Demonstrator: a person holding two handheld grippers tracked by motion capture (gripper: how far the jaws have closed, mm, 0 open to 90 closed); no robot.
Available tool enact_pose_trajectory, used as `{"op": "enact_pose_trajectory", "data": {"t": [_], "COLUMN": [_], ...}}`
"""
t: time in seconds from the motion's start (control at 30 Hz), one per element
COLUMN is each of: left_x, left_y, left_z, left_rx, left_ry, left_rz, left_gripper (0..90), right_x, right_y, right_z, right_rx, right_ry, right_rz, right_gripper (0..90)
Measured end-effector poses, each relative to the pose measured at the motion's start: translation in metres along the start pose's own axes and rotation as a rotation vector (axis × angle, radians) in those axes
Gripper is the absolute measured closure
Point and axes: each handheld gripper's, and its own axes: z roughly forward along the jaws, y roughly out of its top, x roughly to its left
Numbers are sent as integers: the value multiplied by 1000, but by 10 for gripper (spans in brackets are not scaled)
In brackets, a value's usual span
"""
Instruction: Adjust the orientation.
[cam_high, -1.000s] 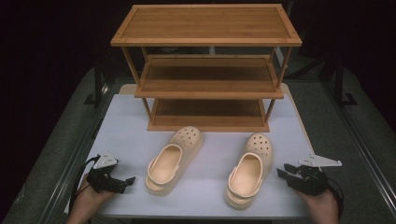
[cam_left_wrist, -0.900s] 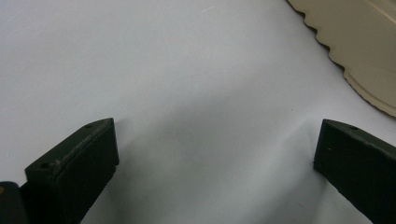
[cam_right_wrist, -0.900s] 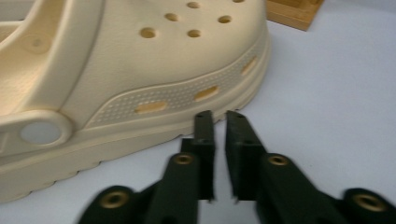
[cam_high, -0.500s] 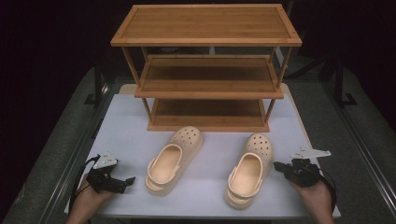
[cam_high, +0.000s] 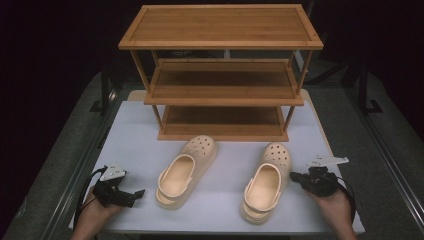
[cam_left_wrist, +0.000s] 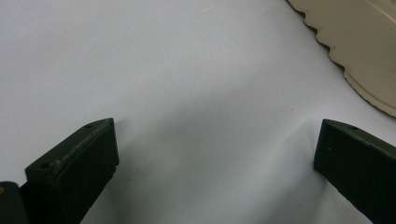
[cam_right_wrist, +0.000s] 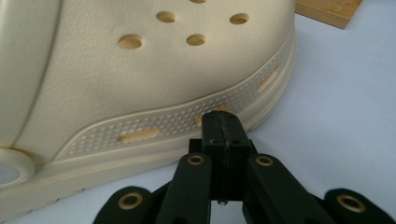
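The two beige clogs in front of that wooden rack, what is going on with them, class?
A person sits at a white table with a two-jaw gripper in each hand. Two beige clogs lie in front of a three-tier wooden rack, toes toward it. The right gripper, jaws shut with nothing between them, has its tips at the side of the right clog. The left gripper rests with jaws open on the table, apart from the left clog. Neither clog is held, and the rack's shelves are bare.
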Motion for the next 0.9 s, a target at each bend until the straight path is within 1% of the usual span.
{"op": "enact_pose_trajectory", "data": {"t": [0.17,0.27,0.3,0.4,0.57,0.73,0.87,0.9], "left_x": [0,0,0,0,0,0,0,0], "left_y": [0,0,0,0,0,0,0,0], "left_z": [0,0,0,0,0,0,0,0], "left_rx": [0,0,0,0,0,0,0,0], "left_ry": [1,0,1,0,1,0,0,0], "left_rz": [0,0,0,0,0,0,0,0], "left_gripper": [0,0,0,0,0,0,0,0], "right_x": [-2,-4,-4,-5,-4,-5,-4,-3], "right_y": [5,11,12,17,24,32,36,39], "right_z": [5,10,12,17,25,33,38,41], "right_rx": [1,-1,1,-1,3,0,0,-2], "right_ry": [11,23,29,34,38,56,61,66], "right_rz": [-3,-13,-8,-15,-20,-19,-20,-22], "right_gripper": [898,898,898,898,898,898,898,898]}}
